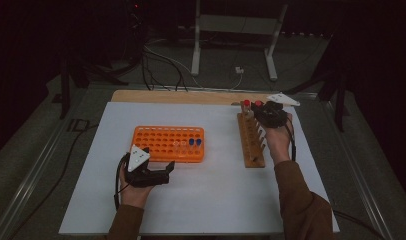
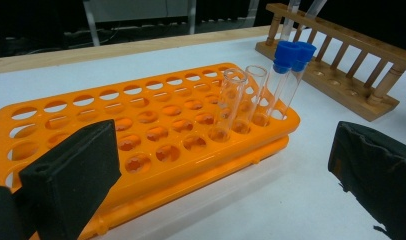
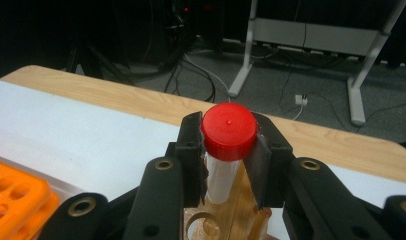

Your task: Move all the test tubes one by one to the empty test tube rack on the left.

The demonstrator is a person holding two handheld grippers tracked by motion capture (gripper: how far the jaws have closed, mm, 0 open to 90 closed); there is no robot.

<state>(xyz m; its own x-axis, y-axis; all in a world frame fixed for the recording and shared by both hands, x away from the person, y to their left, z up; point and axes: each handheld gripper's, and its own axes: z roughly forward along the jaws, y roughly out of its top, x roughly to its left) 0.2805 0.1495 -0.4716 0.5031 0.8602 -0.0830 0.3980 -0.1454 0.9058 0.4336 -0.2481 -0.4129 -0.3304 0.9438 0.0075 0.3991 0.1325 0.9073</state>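
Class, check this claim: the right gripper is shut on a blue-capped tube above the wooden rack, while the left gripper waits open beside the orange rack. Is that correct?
Not quite. The cap is red, not blue: the right gripper view shows the right gripper shut on a red-capped tube above the wooden rack. The rest holds: the left gripper waits open beside the orange rack.

Red-capped tube's point(image 3: 226, 165) lower end hidden.
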